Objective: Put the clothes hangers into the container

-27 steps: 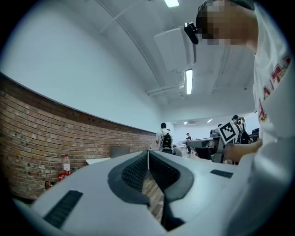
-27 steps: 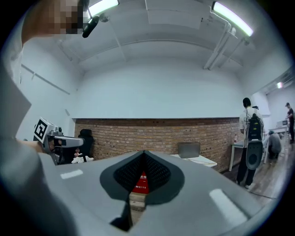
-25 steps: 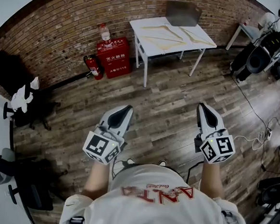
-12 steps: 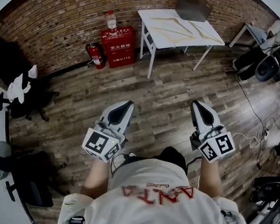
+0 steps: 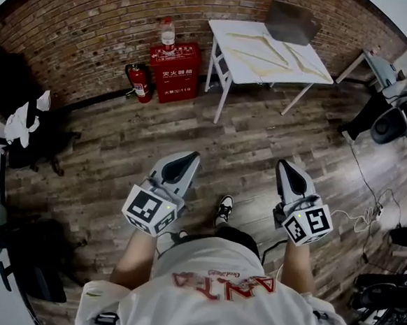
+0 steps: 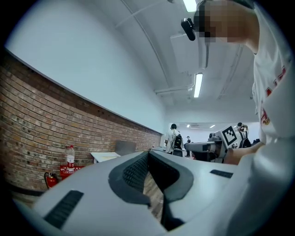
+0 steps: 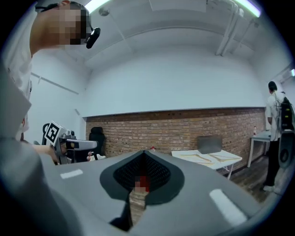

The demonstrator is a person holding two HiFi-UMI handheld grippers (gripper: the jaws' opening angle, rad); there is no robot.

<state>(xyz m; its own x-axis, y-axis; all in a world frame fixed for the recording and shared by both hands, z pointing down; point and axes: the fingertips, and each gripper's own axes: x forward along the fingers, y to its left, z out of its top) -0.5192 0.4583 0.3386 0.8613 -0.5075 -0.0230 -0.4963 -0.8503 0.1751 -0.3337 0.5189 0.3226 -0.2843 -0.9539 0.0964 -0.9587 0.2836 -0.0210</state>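
Several pale wooden hangers (image 5: 259, 56) lie on a white table (image 5: 234, 61) by the brick wall, far ahead of me. A grey container (image 5: 292, 22) stands at the table's back edge. The right gripper view shows the same table (image 7: 208, 161), hangers (image 7: 198, 158) and container (image 7: 209, 144) in the distance. My left gripper (image 5: 190, 156) and right gripper (image 5: 282, 165) are held side by side at waist height over the wooden floor. Both are shut with nothing between their jaws. In the left gripper view the left gripper (image 6: 148, 153) points towards the table (image 6: 105, 156).
A red fire-equipment box (image 5: 174, 66) with a bottle (image 5: 169, 31) on top and an extinguisher (image 5: 141, 83) stand left of the table. Black chairs (image 5: 23, 137) are at the left. Cables (image 5: 377, 207) and equipment (image 5: 395, 114) lie at the right. A person (image 7: 276, 133) stands far right.
The person has stepped forward; a shoe now shows between the grippers. The table sits a little further right in the head view. Both grippers stay shut and level.
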